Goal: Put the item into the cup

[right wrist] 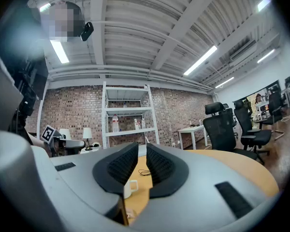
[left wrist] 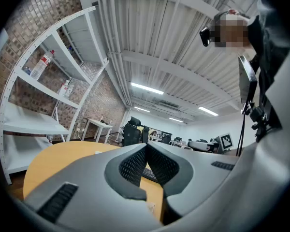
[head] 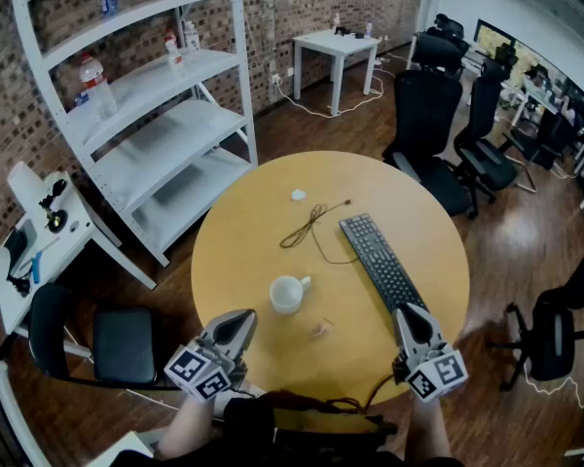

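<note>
A white cup (head: 288, 293) stands upright near the middle of the round wooden table (head: 253, 241). A small pale item (head: 320, 330) lies flat on the wood just right of the cup and nearer to me. My left gripper (head: 241, 321) hovers at the table's near edge, left of the cup, its jaws closed together with nothing between them. My right gripper (head: 409, 313) is at the near right, by the keyboard's end, with a narrow empty gap between its jaws. The right gripper view shows the cup (right wrist: 129, 188) and the item (right wrist: 130, 215) below the jaws.
A black keyboard (head: 382, 261) lies diagonally on the right of the table. A thin dark cable (head: 311, 224) and a small white scrap (head: 299, 196) lie beyond the cup. White shelving (head: 146, 115) stands at the left, office chairs (head: 423, 125) at the right.
</note>
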`<state>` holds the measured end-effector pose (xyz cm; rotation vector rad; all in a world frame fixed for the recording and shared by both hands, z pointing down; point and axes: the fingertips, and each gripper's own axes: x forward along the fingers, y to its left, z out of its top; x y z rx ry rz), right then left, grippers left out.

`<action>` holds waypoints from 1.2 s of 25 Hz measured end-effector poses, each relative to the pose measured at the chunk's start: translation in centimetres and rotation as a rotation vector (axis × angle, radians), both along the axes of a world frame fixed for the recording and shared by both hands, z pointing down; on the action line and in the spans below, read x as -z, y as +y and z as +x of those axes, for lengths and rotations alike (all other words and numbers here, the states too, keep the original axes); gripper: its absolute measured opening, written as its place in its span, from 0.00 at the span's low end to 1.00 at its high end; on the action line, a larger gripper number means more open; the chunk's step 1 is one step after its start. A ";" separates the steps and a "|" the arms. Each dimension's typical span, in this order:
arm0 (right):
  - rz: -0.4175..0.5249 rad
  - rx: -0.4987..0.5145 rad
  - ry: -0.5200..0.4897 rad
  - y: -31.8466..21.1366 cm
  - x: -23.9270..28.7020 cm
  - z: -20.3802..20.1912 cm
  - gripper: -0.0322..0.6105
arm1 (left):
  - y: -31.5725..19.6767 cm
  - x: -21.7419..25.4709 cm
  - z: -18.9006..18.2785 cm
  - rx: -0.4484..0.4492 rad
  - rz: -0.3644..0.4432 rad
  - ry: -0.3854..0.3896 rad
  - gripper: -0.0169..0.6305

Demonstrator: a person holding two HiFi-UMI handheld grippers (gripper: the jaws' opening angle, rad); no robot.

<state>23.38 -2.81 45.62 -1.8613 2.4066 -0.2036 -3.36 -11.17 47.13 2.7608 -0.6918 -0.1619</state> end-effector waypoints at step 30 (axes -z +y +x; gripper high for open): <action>-0.682 0.514 0.636 -7.3 -24.2 -12.3 0.23 | -0.3 -2.3 -11.2 0.289 -0.121 -0.042 0.03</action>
